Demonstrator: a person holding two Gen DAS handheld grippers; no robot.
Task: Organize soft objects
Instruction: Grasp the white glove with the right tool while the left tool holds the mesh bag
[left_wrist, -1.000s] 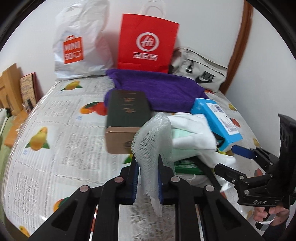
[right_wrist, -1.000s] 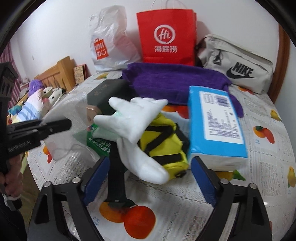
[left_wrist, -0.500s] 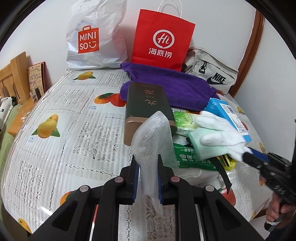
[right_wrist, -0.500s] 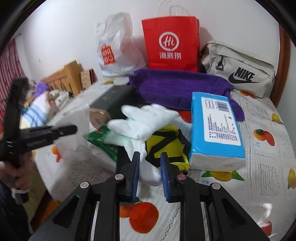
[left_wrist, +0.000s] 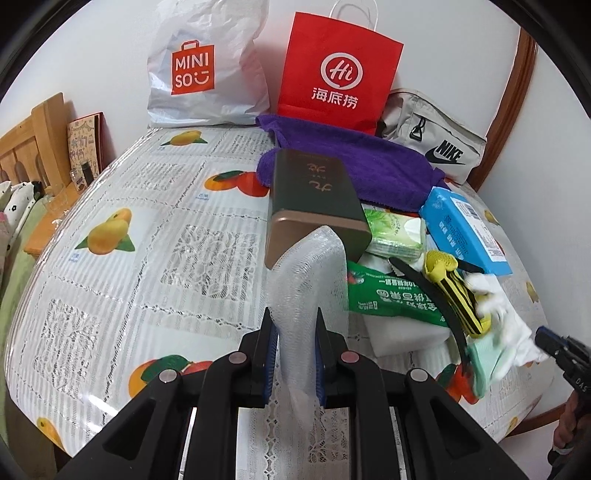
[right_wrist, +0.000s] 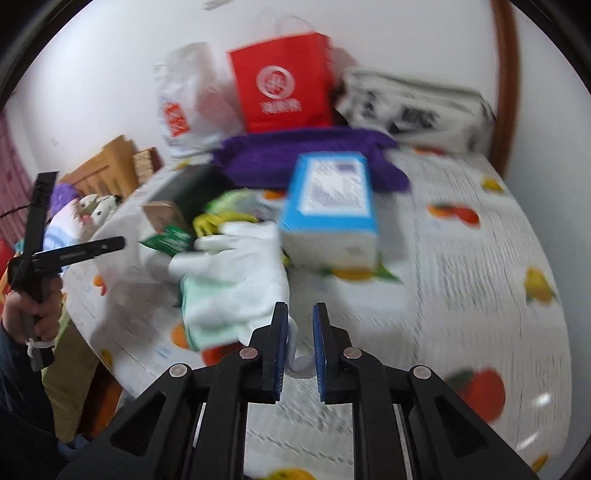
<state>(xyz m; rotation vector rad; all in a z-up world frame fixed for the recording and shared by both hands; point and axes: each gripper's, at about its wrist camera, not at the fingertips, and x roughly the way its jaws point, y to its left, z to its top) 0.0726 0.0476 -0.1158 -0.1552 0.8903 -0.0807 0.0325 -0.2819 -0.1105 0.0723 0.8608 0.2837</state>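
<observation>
Left gripper (left_wrist: 293, 350) pinches foam netting (left_wrist: 308, 291) upright; right gripper (right_wrist: 299, 343), just closed, nips white glove (right_wrist: 240, 273) cuff to drag it clear.

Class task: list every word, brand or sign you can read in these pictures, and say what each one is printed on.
"MINI SO" with a smile: white plastic bag.
"Hi" above "海底捞": red paper bag.
"NIKE" with its swoosh: grey pouch.
Gold characters on the dark box, print on the green packet and the blue box label: too small to read.
</observation>
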